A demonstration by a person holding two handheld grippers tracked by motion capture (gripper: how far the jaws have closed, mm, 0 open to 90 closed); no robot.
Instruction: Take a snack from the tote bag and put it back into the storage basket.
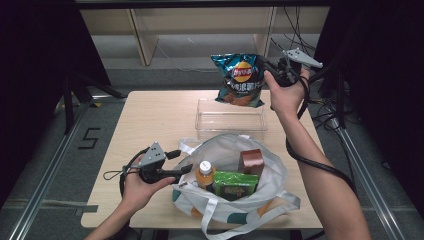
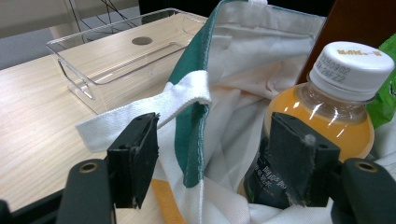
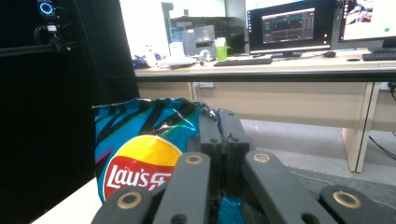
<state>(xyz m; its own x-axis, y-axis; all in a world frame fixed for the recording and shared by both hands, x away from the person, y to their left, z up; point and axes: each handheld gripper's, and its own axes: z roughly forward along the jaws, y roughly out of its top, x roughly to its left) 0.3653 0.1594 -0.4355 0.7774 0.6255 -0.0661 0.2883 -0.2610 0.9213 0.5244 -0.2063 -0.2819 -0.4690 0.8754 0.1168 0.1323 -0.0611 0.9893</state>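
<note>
A blue Lay's chip bag (image 1: 240, 80) (image 3: 140, 154) hangs in the air above the far side of the table, with my right gripper (image 1: 267, 67) (image 3: 219, 121) shut on its upper right corner. A white tote bag (image 1: 272, 167) with a green-edged rim (image 2: 191, 135) stands open near the front edge. It holds an orange drink bottle (image 1: 204, 172) (image 2: 327, 107), a green packet (image 1: 235, 184) and a brown box (image 1: 251, 161). My left gripper (image 1: 181, 161) (image 2: 215, 154) is at the tote's left rim, jaws wide apart. The rim and a white handle strap lie between the pads, untouched.
A clear plastic box (image 1: 230, 120) (image 2: 116, 51) stands just behind the tote, below the hanging chip bag. The wooden table (image 1: 150, 115) has bare room on its left half. Cables trail off the right side, and shelving stands behind the table.
</note>
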